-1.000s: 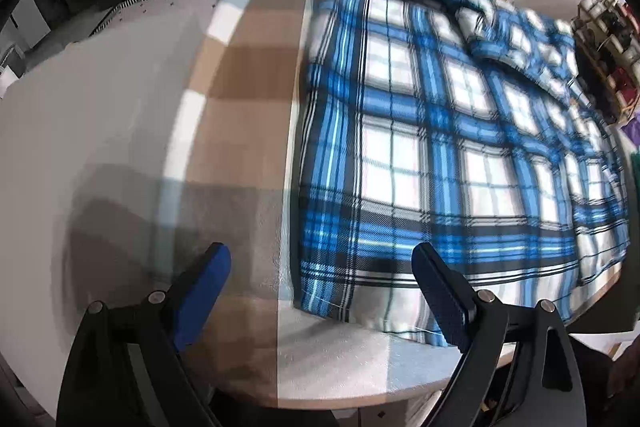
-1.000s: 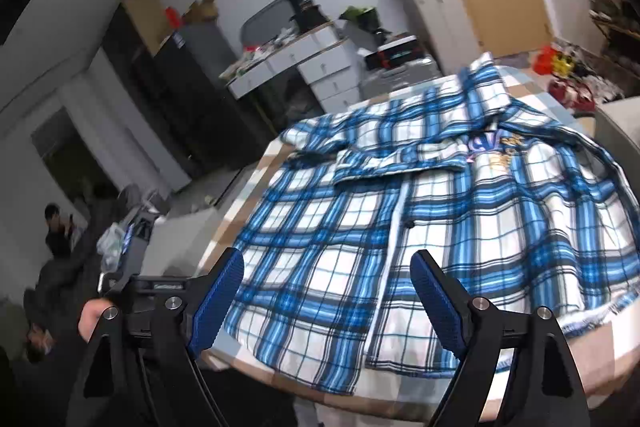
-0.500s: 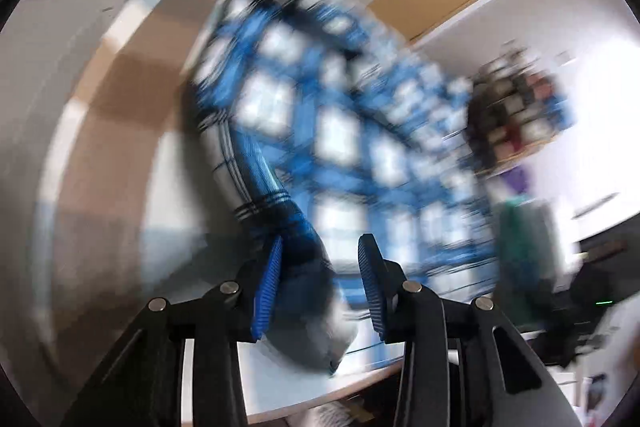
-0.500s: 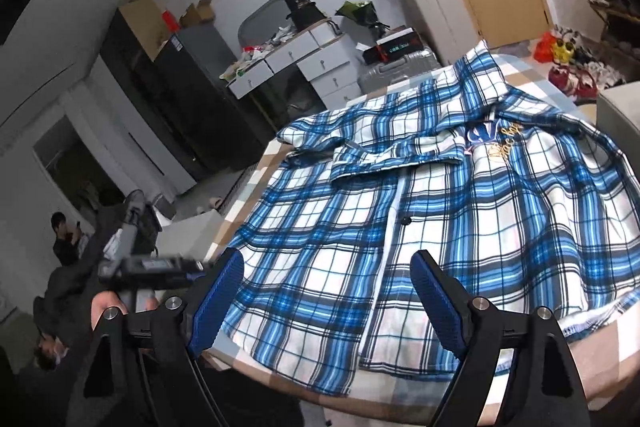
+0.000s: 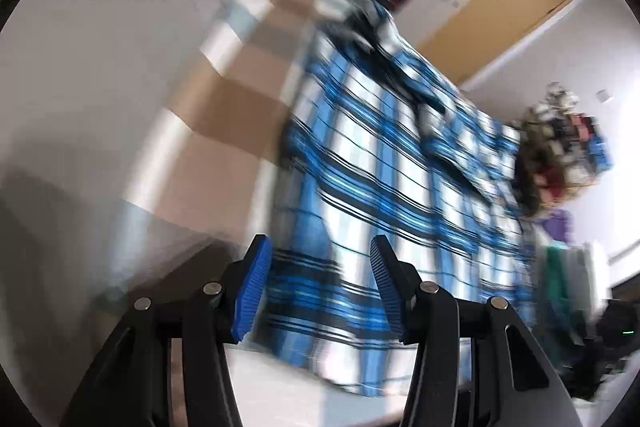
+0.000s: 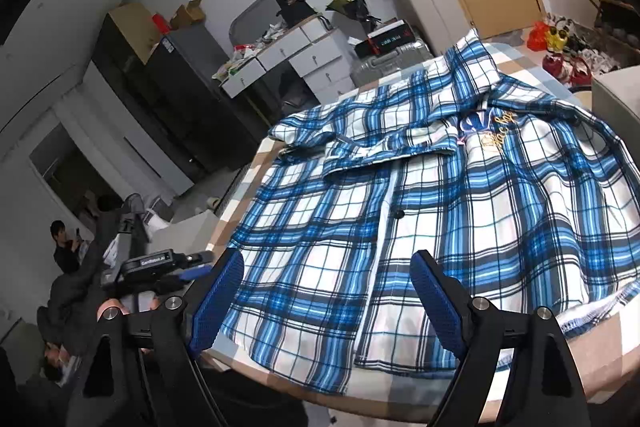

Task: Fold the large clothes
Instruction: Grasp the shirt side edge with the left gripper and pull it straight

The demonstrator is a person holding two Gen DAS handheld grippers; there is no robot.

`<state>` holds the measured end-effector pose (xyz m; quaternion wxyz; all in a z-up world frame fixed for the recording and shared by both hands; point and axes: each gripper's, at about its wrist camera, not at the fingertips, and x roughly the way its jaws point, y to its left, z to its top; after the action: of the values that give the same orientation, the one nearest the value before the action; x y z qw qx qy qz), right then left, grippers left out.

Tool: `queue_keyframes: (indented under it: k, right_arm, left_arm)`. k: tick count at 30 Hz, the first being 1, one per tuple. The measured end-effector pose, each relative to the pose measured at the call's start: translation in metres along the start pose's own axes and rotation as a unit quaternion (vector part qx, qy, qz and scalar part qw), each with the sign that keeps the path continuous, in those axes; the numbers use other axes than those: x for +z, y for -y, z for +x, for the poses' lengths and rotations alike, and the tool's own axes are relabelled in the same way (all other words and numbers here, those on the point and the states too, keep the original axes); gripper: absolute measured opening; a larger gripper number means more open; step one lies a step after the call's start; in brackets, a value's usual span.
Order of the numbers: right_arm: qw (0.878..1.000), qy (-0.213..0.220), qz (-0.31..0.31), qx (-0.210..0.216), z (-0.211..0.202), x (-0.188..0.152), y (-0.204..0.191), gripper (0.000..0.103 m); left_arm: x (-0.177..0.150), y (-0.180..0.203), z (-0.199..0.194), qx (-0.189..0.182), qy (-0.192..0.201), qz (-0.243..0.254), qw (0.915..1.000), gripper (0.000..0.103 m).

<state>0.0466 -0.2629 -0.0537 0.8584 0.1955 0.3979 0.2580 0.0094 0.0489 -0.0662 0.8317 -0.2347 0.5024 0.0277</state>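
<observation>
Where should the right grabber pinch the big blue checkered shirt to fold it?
Probably the near bottom hem corner of the shirt, where it lies at the table edge. The shirt is spread flat, so only its edges offer a lip. Bring the right tool, now open above it, in low from the near side, one finger under the hem.

Shirt (image 6: 460, 211): blue/white/black plaid, gold embroidery. Surface (image 5: 224, 115): tan/white checks. Hand-held gripper pads (image 6: 218, 301): blue, arms black.
</observation>
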Motion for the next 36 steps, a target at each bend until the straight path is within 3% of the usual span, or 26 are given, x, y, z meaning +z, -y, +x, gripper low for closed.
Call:
queue_keyframes:
  k: [2, 4, 7, 8, 10, 14, 19, 21, 26, 29, 32, 36]
  right_arm:
    - [1.0, -0.002, 0.004, -0.002, 0.0, 0.0, 0.002, 0.086]
    - [1.0, -0.001, 0.007, -0.003, 0.0, 0.0, 0.003, 0.086]
    - [1.0, -0.001, 0.012, -0.002, 0.0, 0.0, 0.005, 0.086]
    - [1.0, -0.001, 0.013, -0.001, -0.001, -0.001, 0.005, 0.086]
    - [1.0, 0.0, 0.014, -0.001, -0.002, 0.0, 0.005, 0.086]
    - [1.0, -0.001, 0.017, 0.003, -0.002, 0.0, 0.006, 0.086]
    - [1.0, 0.0, 0.024, 0.009, -0.003, 0.0, 0.008, 0.086]
    - [1.0, 0.0, 0.027, 0.014, -0.004, 0.0, 0.008, 0.086]
    - [1.0, -0.001, 0.027, 0.013, -0.005, 0.001, 0.009, 0.086]
    - [0.999, 0.009, 0.031, 0.009, -0.008, 0.002, 0.01, 0.086]
    - [0.998, 0.034, 0.036, -0.023, -0.023, 0.01, 0.022, 0.086]
    - [0.992, 0.033, 0.015, -0.118, -0.047, 0.031, 0.047, 0.086]
  left_arm:
    - [-0.003, 0.005, 0.005, 0.022, -0.004, 0.014, 0.9997, 0.06]
    - [-0.006, 0.005, 0.022, 0.033, -0.044, 0.022, 0.9983, 0.061]
    - [-0.011, 0.018, 0.03, 0.042, -0.049, 0.076, 0.995, 0.066]
    - [-0.012, 0.017, 0.028, 0.042, -0.047, 0.087, 0.9943, 0.075]
    - [-0.017, 0.023, 0.03, 0.042, -0.052, 0.117, 0.9909, 0.077]
    - [-0.02, 0.031, 0.029, -0.041, -0.075, 0.126, 0.9884, 0.073]
    - [-0.019, 0.048, 0.004, -0.108, -0.013, 0.16, 0.9811, 0.073]
    - [-0.015, 0.048, 0.009, -0.101, -0.012, 0.152, 0.9831, 0.073]
    - [-0.011, 0.023, 0.035, -0.048, -0.062, 0.089, 0.993, 0.073]
    - [-0.005, 0.013, 0.031, -0.042, -0.057, 0.054, 0.996, 0.073]
    - [-0.004, 0.008, 0.029, -0.047, -0.054, 0.034, 0.9968, 0.073]
    - [-0.006, 0.013, 0.029, -0.039, -0.059, 0.059, 0.9958, 0.073]
